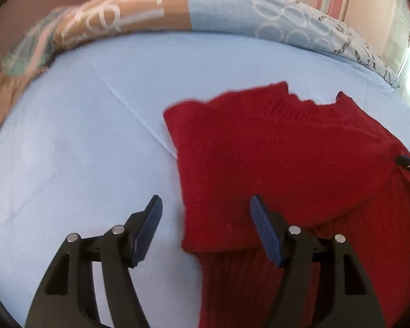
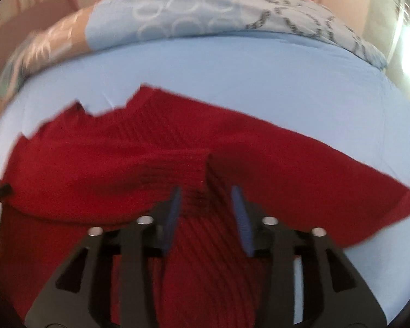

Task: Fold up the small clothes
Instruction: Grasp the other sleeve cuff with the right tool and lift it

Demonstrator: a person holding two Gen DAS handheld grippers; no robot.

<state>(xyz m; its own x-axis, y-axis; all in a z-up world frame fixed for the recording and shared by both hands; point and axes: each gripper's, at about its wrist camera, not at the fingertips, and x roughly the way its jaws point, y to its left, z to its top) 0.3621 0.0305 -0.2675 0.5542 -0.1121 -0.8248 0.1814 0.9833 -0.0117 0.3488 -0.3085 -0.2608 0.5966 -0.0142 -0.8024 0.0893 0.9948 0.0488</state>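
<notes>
A red knitted garment [image 1: 273, 158] is spread on the light blue bed sheet [image 1: 82, 136], partly folded: in the left wrist view one flap is laid over the body, its corner toward 10 o'clock. The left hand-held gripper [image 1: 205, 213] is held wide open and empty above the flap's left edge, one finger over bare sheet at 7 o'clock, the other over the knit at 5 o'clock. In the right wrist view the right hand-held gripper [image 2: 206, 202] is seen fairly wide, with a ribbed fold of the garment [image 2: 199, 147] between its fingers; whether the pads touch the knit cannot be told.

As a judgement, the thick knit could be pinched through too many layers, so that the laid flap is dragged open when lifted. The sheet itself could be caught by the left finger lying over it. No containers are seen; only a patterned duvet [image 1: 259, 19] is bunched at 12 o'clock.
</notes>
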